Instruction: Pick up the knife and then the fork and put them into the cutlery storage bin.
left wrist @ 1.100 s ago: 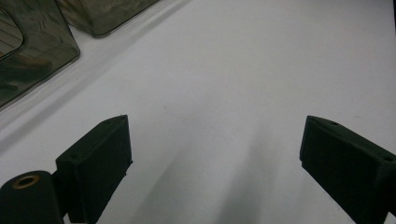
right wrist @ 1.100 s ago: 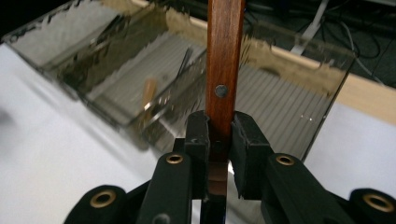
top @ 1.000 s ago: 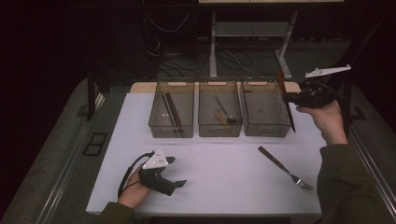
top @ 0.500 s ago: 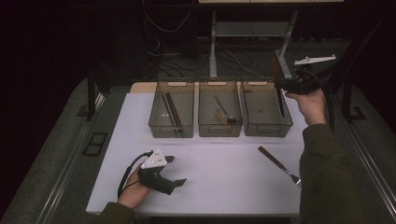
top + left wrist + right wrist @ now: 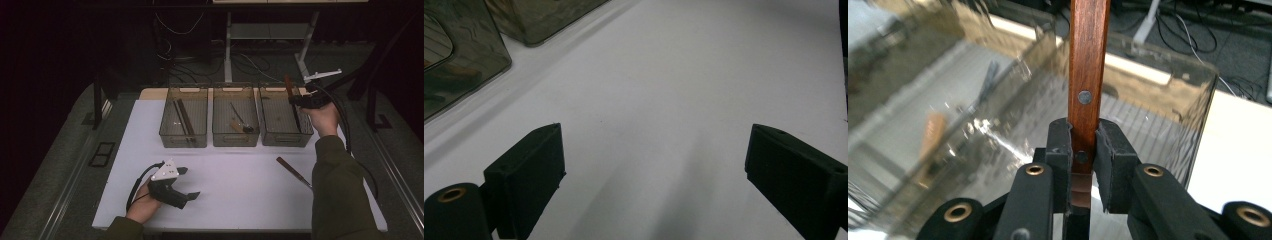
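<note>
From above, the right gripper (image 5: 296, 101) gripped a wooden-handled utensil (image 5: 290, 89) over the right bin (image 5: 285, 137); the left gripper (image 5: 186, 183) rested released on the table (image 5: 240, 170). Its own view showed jaws spread. The right gripper's view showed pads (image 5: 1109, 160) clamping the handle.

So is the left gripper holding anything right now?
No, the left gripper rests with its jaws wide apart and only the bare white table between them.
</note>
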Tool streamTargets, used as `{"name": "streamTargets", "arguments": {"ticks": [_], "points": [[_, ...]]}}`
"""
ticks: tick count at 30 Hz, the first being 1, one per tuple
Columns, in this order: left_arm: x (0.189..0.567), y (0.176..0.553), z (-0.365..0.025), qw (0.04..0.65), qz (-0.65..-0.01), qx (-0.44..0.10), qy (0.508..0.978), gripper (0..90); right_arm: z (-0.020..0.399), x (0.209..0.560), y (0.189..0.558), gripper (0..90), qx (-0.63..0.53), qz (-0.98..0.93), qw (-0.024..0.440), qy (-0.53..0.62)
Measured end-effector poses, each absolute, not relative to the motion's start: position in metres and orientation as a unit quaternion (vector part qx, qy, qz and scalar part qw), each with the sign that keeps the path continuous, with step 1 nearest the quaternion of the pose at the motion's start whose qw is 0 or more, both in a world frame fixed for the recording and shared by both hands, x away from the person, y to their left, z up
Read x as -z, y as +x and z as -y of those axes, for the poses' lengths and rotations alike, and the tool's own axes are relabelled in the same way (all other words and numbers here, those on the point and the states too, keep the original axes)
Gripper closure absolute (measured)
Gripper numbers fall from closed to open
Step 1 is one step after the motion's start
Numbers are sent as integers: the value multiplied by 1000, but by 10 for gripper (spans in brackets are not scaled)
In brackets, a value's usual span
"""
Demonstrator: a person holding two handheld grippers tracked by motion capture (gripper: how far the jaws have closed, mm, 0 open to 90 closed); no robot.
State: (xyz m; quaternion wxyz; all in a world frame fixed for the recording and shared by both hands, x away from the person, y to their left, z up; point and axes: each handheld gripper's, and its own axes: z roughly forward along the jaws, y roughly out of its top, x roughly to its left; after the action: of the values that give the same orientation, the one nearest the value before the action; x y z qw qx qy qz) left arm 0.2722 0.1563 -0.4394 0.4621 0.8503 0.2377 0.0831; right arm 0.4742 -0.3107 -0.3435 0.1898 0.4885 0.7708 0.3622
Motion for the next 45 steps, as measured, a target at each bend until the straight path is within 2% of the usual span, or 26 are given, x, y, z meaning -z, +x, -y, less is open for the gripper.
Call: {"name": "streamTargets", "arguments": {"ticks": [7, 25, 27, 32, 38, 45], "points": [[440, 272, -156, 465, -239, -83, 849, 86, 315, 364, 474, 776, -334, -782, 177, 496], [440, 272, -156, 464, -239, -83, 849, 86, 320, 380, 476, 763, -318, -787, 150, 507], [440, 272, -156, 464, -239, -83, 849, 86, 320, 380, 476, 657, -323, -788, 146, 503], [439, 272, -156, 463, -238, -83, 850, 86, 324, 374, 473, 507, -338, -781, 144, 505], [439, 272, -156, 462, -237, -84, 850, 86, 328, 358, 458, 422, -366, -776, 140, 494], [439, 271, -156, 461, -242, -85, 849, 86, 331, 342, 421, 340, -393, -780, 151, 464]]}}
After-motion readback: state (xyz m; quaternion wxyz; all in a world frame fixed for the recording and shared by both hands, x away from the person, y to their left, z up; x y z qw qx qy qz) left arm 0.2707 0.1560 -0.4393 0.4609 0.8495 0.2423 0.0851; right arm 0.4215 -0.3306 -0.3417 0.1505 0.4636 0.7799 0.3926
